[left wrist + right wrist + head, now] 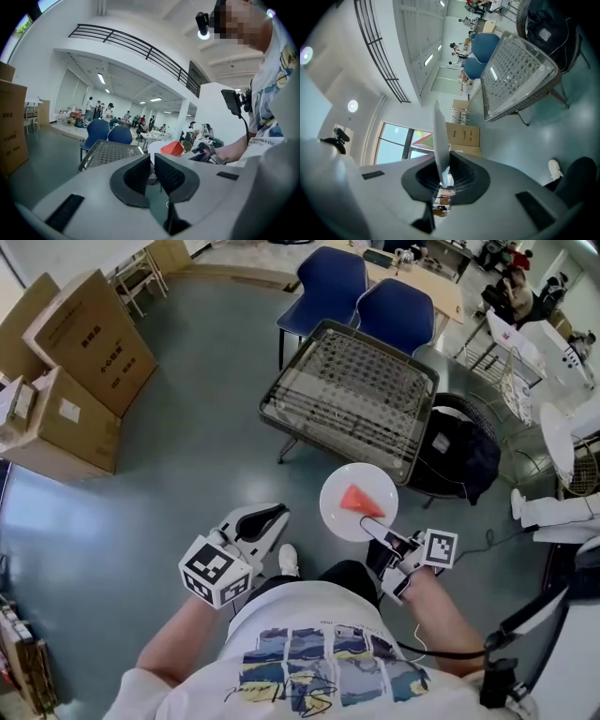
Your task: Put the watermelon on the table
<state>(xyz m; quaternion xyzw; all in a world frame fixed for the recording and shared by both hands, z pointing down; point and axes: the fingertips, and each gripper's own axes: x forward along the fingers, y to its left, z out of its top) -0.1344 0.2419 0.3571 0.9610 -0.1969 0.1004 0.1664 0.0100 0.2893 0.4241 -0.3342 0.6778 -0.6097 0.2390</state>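
A red wedge of watermelon (357,498) lies on a white plate (336,514). My right gripper (371,527) is shut on the plate's near rim and holds it level above the floor. In the right gripper view the plate (439,140) shows edge-on between the pads. A wire-mesh table (352,390) stands just beyond the plate, its top bare. My left gripper (279,513) is to the left of the plate, jaws together with nothing in them. In the left gripper view the watermelon (171,148) and the table (112,151) appear ahead of the jaws (152,165).
Two blue chairs (333,282) (398,310) stand behind the table. A black bag (459,454) rests on a round seat at its right. Cardboard boxes (84,343) line the left wall. White fans and wire racks (562,442) crowd the right side.
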